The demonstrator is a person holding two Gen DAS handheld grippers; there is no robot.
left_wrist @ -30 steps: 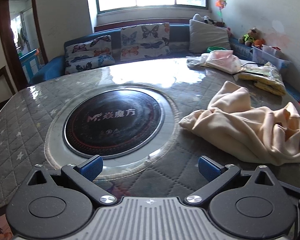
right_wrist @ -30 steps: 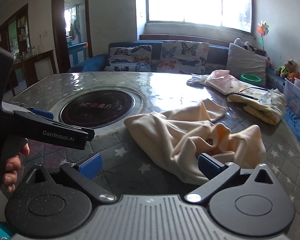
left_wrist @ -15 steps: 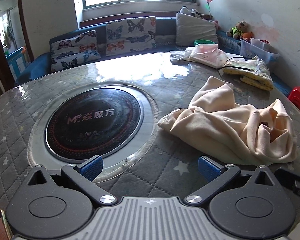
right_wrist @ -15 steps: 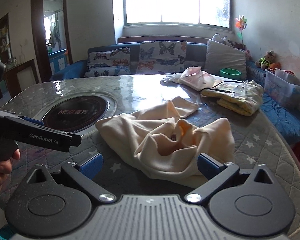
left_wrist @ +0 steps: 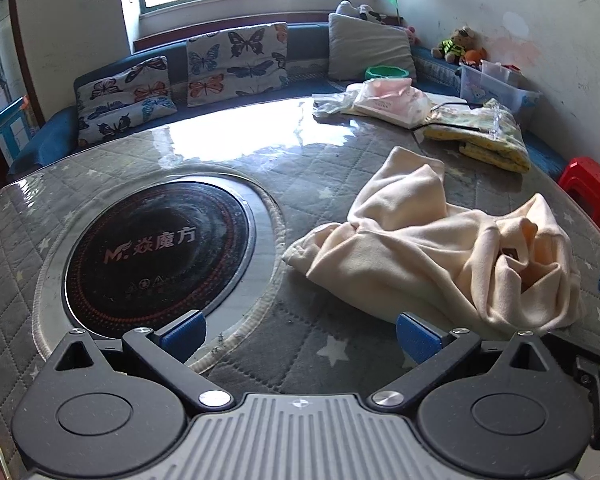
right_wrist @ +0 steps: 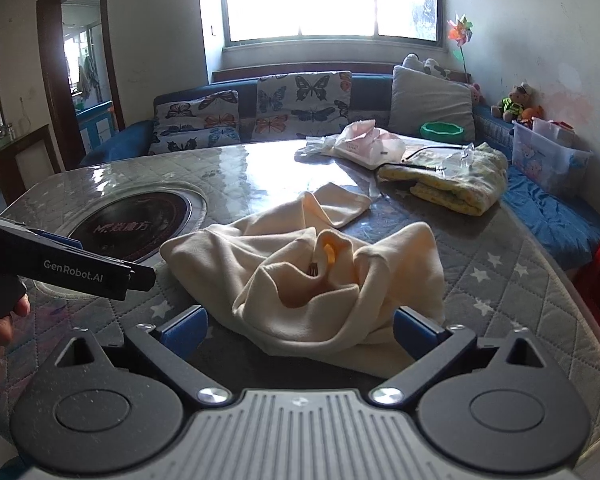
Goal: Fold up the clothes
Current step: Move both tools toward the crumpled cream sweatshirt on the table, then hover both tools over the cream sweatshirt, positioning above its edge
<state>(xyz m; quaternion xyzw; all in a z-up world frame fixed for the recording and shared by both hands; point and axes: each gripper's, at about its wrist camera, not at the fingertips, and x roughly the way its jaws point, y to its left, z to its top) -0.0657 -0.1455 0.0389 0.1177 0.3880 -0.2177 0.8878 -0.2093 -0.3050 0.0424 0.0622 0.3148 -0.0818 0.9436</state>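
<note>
- Cream garment [left_wrist: 440, 252]: we record it crumpled in a loose heap on the quilted table cover [left_wrist: 332, 184], to the right of the round induction cooktop [left_wrist: 156, 252] set into the table. One flat part reaches away toward the far side; the bunched folds face the near edge.
- Left gripper [left_wrist: 300, 332]: we hold it low over the near edge of the table, jaws spread wide, nothing between the blue pads [left_wrist: 184, 330]. The right pad sits just beside the garment's near hem; we cannot tell whether it touches.
- Right gripper [right_wrist: 300, 330]: jaws spread wide as well, with the garment's near folds lying between the blue pads [right_wrist: 186, 328], not pinched.
- Left gripper again, from the right wrist view [right_wrist: 80, 268]: a black body marked "GenRobot.AI", with a hand [right_wrist: 0, 328] on its grip, just left of the garment.
- Yellow folded cloth [right_wrist: 456, 184]: far right of the table, a black cable across it.
- Pink-and-white bundle [left_wrist: 388, 98]: far edge of the table, beside the yellow cloth.
- Blue sofa [right_wrist: 140, 136] with butterfly cushions [right_wrist: 300, 104]: behind the table, under the window.
- Red stool [left_wrist: 592, 192]: right of the table.
</note>
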